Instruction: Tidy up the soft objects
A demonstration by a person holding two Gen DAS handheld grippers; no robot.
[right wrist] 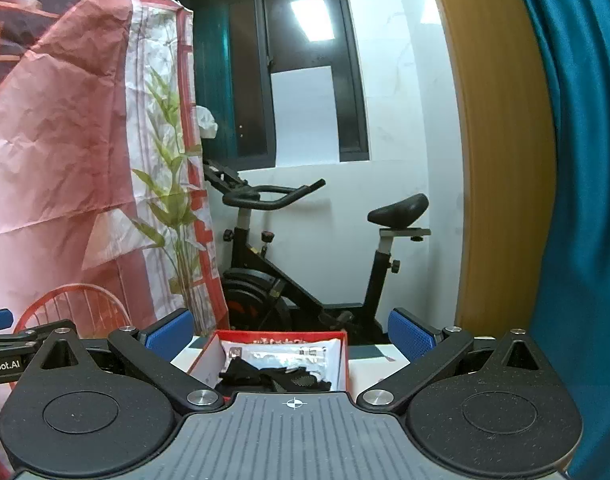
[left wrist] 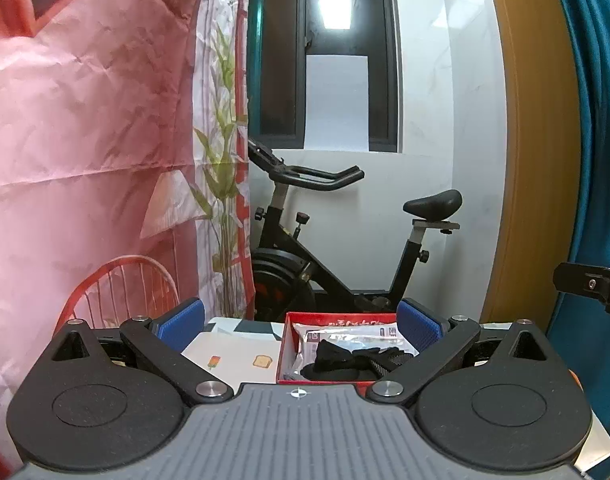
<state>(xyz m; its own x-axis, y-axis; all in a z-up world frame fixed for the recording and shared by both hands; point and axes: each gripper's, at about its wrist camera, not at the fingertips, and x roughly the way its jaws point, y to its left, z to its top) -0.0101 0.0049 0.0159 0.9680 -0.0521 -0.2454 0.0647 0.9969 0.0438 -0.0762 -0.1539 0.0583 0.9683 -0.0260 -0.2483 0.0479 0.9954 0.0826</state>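
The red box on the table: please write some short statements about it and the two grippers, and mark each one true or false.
1. The red box holds black fabric and a plastic packet. True.
2. The left gripper is shut on the black fabric. False: it is open and holds nothing.
3. The right gripper is open. True.
4. The box is closed with a lid. False: its top is open and the contents show.
5. An exercise bike stands behind the table. True.
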